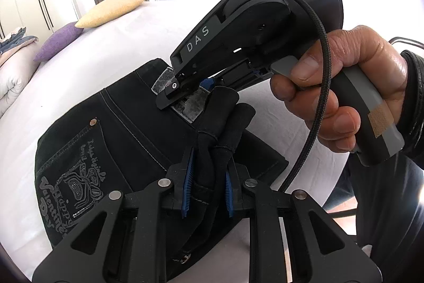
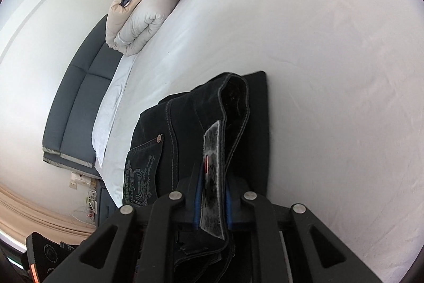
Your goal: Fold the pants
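Black jeans (image 1: 111, 129) with a silver embroidered back pocket lie partly folded on a white bed (image 1: 106, 49). My left gripper (image 1: 208, 192) is shut on bunched black denim at the waistband edge. My right gripper (image 1: 182, 94), seen in the left wrist view held by a hand, is shut on the waistband with its grey leather patch (image 1: 185, 105). In the right wrist view my right gripper (image 2: 213, 203) clamps that patch (image 2: 212, 166) and the jeans (image 2: 182, 123) hang lifted from it.
A yellow pillow (image 1: 111, 9) and a purple pillow (image 1: 61, 41) lie at the head of the bed. A rolled white duvet (image 2: 137, 23) sits by the dark headboard (image 2: 76, 102). Wardrobe doors and a room door stand behind.
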A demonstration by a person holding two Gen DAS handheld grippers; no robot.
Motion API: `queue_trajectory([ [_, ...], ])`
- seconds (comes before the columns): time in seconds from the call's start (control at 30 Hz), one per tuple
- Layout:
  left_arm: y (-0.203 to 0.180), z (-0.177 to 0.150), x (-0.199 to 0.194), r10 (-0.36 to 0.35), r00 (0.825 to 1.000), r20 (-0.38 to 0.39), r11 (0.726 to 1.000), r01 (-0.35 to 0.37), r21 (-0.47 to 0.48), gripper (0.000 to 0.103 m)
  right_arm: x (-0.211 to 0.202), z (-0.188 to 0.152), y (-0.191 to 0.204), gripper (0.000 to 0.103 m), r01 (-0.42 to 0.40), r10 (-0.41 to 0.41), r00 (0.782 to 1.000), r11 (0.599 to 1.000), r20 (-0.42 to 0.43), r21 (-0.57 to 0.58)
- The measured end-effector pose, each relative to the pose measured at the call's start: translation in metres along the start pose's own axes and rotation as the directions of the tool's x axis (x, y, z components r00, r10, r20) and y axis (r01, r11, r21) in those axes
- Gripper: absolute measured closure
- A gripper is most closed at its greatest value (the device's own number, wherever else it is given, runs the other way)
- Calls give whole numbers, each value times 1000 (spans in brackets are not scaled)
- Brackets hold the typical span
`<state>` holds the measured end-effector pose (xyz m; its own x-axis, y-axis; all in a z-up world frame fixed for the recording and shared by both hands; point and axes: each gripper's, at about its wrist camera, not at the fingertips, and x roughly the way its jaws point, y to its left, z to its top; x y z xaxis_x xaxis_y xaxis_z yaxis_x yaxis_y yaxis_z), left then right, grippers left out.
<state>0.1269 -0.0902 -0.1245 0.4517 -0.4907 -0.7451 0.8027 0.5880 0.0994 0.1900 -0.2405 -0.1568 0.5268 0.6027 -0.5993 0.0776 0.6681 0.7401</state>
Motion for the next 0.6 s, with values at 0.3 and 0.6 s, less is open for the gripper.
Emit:
queue_trajectory([
  [0.3,6,11,7,-17,1000,-4,1000,17,-2,80,-5,-17,-15,89,-16,15,999,999,42,35],
  [0.6,66,-9,-44,-178,980,83,965,191,-182,35,-30,-25,-12,71,51,-58,992,997,113,58],
])
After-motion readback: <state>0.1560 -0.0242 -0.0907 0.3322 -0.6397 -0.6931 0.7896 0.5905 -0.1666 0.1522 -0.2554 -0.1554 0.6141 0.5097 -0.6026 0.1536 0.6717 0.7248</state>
